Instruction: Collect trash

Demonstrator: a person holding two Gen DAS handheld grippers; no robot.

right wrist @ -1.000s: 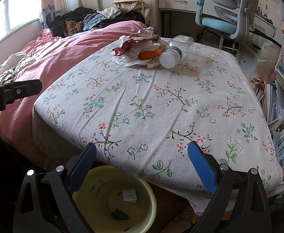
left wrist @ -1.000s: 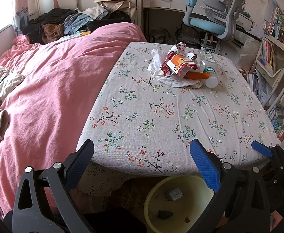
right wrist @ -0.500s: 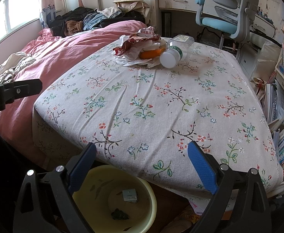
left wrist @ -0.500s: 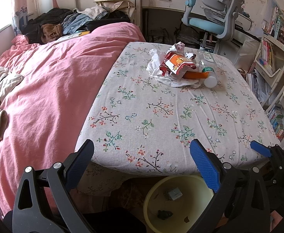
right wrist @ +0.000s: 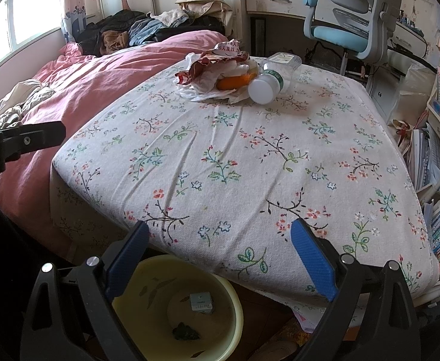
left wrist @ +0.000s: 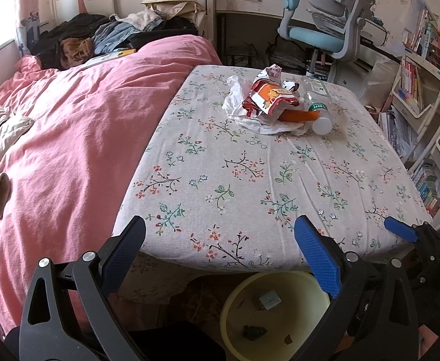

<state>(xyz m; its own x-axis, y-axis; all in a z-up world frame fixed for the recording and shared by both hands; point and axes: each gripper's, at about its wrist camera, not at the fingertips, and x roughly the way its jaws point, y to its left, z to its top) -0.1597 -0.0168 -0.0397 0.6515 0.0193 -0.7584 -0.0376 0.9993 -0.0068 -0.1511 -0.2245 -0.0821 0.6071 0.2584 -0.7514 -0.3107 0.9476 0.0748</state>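
A trash pile sits at the far side of the floral-cloth table point(left wrist: 250, 180): a red and orange snack wrapper point(left wrist: 269, 96), a white plastic bag point(left wrist: 244, 114), an orange packet point(left wrist: 298, 116) and a clear bottle with a white cap point(left wrist: 320, 111). The pile also shows in the right wrist view: the wrapper point(right wrist: 217, 60), the bottle point(right wrist: 272, 78). A yellow basin point(left wrist: 280, 313) point(right wrist: 148, 310) stands on the floor below the table's near edge with small scraps inside. My left gripper point(left wrist: 220, 258) and my right gripper point(right wrist: 218, 258) are both open and empty, held at the near edge above the basin.
A bed with a pink duvet point(left wrist: 69, 138) and heaped clothes point(left wrist: 99, 39) lies to the left. A blue desk chair point(left wrist: 325, 30) and desk stand behind the table. Bookshelves point(left wrist: 424, 90) line the right side. The right gripper's fingertip point(left wrist: 400, 233) shows in the left wrist view.
The left wrist view has shifted slightly, with the table's near edge and the basin sitting a little higher in frame. The right gripper has barely moved. Both jaws stay open.
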